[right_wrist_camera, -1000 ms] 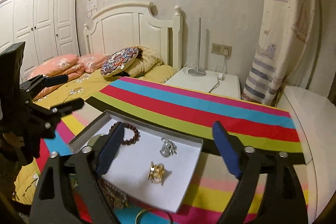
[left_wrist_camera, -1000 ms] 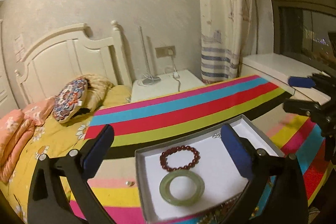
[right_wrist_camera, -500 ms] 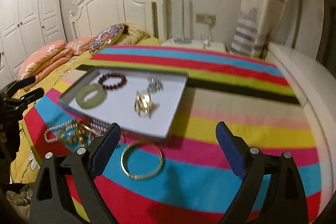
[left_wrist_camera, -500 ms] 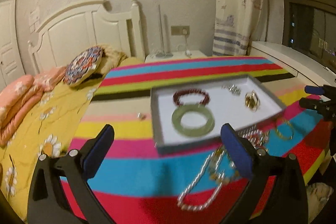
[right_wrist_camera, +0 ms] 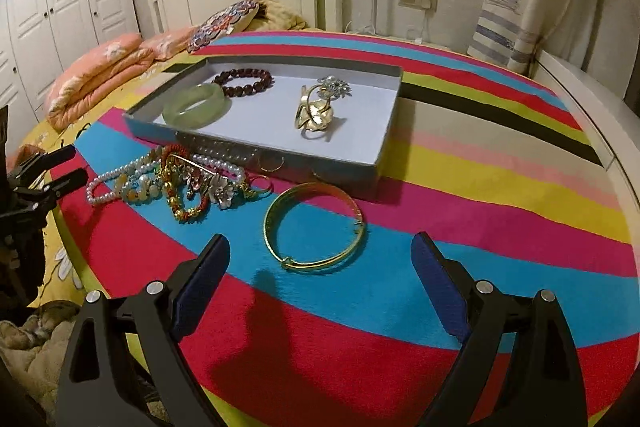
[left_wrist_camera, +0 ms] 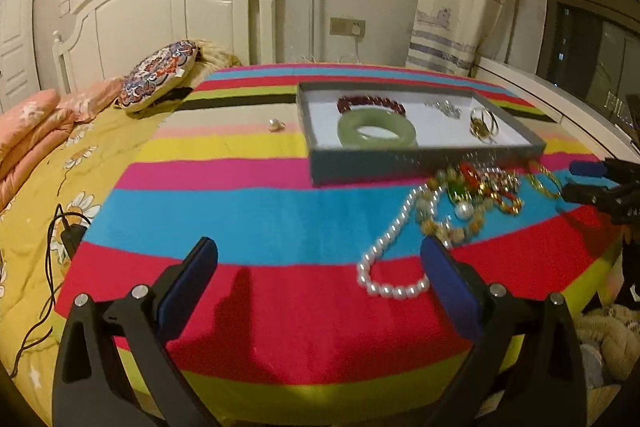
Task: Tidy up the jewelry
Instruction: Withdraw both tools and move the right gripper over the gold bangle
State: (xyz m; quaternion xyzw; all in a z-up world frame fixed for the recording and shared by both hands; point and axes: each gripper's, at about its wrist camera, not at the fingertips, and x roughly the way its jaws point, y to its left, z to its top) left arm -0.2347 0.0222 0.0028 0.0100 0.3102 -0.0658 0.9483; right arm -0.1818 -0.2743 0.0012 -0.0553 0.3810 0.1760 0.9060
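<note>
A grey tray [left_wrist_camera: 420, 163] [right_wrist_camera: 384, 147] with a white floor lies on a striped cloth. It holds a green jade bangle [left_wrist_camera: 376, 127] [right_wrist_camera: 197, 105], a dark red bead bracelet [left_wrist_camera: 370, 103] [right_wrist_camera: 243, 83], a silver brooch [right_wrist_camera: 334, 87] and a gold flower piece [left_wrist_camera: 483, 123] [right_wrist_camera: 314, 115]. In front of the tray lie a tangled jewelry heap [left_wrist_camera: 476, 195] [right_wrist_camera: 188, 183], a pearl strand [left_wrist_camera: 390, 259] and a gold bangle [right_wrist_camera: 315, 227]. My left gripper [left_wrist_camera: 318, 285] is open and empty, above the cloth left of the pearls. My right gripper [right_wrist_camera: 320, 271] is open and empty, just short of the gold bangle.
A small ring [left_wrist_camera: 276, 124] lies on the cloth left of the tray. A bed with a yellow cover, orange pillows [right_wrist_camera: 104, 75] and a patterned round cushion [left_wrist_camera: 160, 75] lies to the left. A black cable [left_wrist_camera: 52, 259] runs over the bedcover. A window sill [right_wrist_camera: 592, 99] borders the right.
Both grippers have pulled back and tilted down, so the heap, pearls and gold bangle in front of the tray have come into view. Both stay open and empty.
</note>
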